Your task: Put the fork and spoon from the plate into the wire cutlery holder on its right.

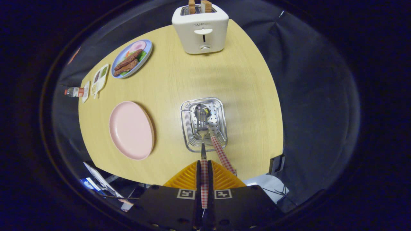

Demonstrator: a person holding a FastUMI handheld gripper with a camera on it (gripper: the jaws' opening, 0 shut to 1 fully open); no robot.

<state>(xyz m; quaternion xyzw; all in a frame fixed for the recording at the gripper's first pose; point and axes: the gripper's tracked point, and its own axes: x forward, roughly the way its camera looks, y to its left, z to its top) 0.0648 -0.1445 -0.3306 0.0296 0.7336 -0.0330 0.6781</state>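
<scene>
The hand-held gripper [204, 166] points steeply down over the near table [179, 80] edge, its fingers clamped on a checked-handled utensil [204, 150] whose metal head dips into the wire cutlery holder [186, 128]. A second checked utensil [221, 154] leans inside it. The pink plate [131, 130] lies bare to its left.

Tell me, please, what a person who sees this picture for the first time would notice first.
First, the hand-held gripper, shut on a checked-handled utensil lowered into the wire cutlery holder, where another checked-handled utensil already leans. Left of the holder lies a bare pink plate. Beyond them stands a white toaster with bread in it.
</scene>
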